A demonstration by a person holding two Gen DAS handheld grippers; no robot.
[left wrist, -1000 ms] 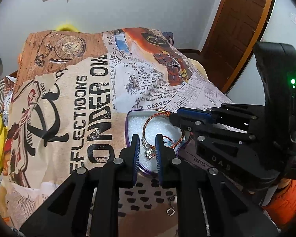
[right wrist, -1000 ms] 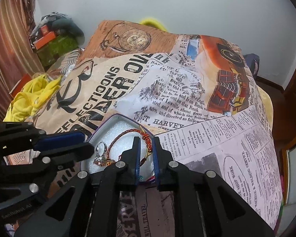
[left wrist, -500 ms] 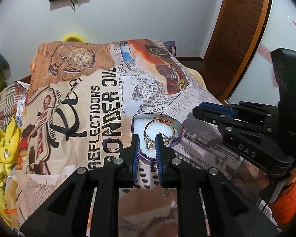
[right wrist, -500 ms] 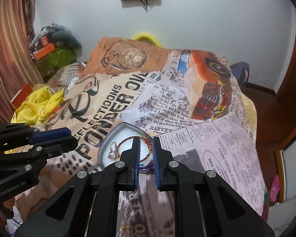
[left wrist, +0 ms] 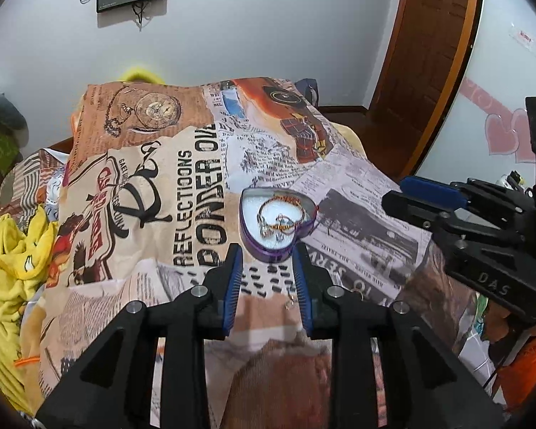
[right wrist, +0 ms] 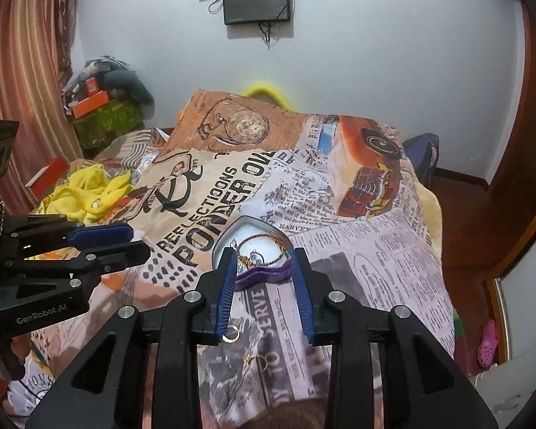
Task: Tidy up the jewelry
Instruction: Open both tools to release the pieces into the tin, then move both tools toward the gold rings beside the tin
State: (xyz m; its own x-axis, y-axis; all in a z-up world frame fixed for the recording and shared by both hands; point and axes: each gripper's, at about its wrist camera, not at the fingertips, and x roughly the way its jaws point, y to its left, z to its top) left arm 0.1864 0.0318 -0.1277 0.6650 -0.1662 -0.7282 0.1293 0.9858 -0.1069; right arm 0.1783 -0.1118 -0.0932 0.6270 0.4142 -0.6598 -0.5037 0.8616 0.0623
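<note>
Both my left gripper (left wrist: pixel 268 271) and right gripper (right wrist: pixel 264 279) hang spread wide, holding nothing, above the printed bedspread (left wrist: pixel 168 186). The purple heart-shaped tin (left wrist: pixel 268 250) holding a bracelet (left wrist: pixel 280 211) sits just beyond their fingertips; loose rings (right wrist: pixel 230 333) lie nearer.

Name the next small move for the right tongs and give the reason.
Probably lower the right tongs, now open and empty, onto the gold ring lying loose on the bedspread near them. The bracelet already sits in the heart-shaped tin; the ring is still outside it.
</note>
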